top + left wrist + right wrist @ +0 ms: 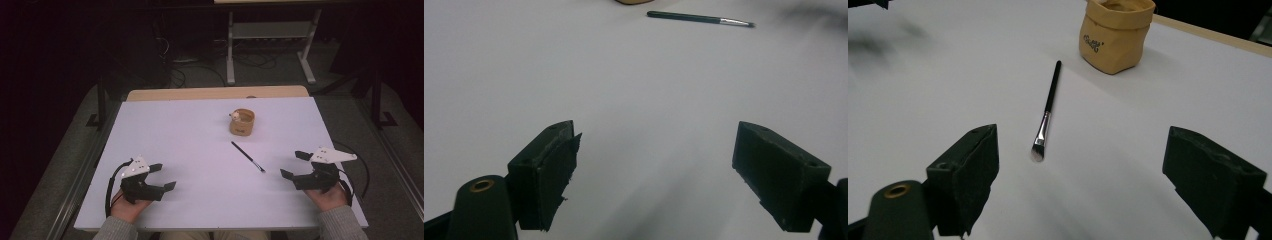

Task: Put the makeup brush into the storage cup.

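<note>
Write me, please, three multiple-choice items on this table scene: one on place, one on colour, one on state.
1. The brush lies:
A. inside the pouch
B. flat on the table, apart from the pouch
C. between a gripper's jaws

2. The pouch is:
A. tan-yellow
B. blue
C. red

3. The right hand-held gripper is:
A. shut on the brush
B. shut, holding nothing
C. open, holding nothing

Answers:
1 B, it rests on the white table nearer the person than the pouch.
2 A, the right gripper view shows the colour.
3 C, its jaws stand wide apart.

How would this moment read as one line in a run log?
left gripper: open, empty | right gripper: open, empty | brush: flat on table, untouched | tan pouch: upright beyond brush
</note>
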{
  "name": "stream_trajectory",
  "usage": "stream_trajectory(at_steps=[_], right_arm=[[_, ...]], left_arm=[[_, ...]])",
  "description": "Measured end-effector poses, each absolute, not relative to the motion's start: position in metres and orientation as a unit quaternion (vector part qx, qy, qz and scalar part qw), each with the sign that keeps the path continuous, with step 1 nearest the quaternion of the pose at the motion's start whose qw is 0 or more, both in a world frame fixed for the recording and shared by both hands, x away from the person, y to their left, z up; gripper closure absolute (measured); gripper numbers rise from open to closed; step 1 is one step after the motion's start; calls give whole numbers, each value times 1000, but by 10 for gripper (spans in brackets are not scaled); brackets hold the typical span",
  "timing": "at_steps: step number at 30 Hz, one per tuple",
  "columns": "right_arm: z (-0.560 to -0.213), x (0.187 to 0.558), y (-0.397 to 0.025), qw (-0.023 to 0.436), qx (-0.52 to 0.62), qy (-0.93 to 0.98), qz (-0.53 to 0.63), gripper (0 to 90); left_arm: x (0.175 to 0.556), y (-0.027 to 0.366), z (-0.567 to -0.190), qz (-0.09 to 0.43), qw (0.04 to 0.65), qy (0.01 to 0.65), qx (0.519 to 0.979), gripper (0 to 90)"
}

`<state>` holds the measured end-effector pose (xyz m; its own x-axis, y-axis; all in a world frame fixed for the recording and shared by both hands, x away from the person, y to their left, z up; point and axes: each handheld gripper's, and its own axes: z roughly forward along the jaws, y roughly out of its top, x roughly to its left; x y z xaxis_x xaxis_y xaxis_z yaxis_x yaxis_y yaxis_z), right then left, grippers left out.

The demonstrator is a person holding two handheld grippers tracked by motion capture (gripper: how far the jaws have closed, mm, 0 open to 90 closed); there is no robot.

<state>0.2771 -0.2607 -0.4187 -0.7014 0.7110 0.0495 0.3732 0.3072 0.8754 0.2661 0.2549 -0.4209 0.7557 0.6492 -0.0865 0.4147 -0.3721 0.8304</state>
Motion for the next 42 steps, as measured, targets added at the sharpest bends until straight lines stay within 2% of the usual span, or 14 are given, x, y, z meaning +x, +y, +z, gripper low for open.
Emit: stream_trajectory(at_steps=[26, 42], right_arm=[[-414, 275, -252, 175, 326, 800, 472, 139], [-412, 284, -246, 156, 337, 817, 441, 167]], left_arm=[[261, 260, -418, 130, 463, 322, 815, 175], [260, 261, -417, 136, 461, 322, 816, 175]])
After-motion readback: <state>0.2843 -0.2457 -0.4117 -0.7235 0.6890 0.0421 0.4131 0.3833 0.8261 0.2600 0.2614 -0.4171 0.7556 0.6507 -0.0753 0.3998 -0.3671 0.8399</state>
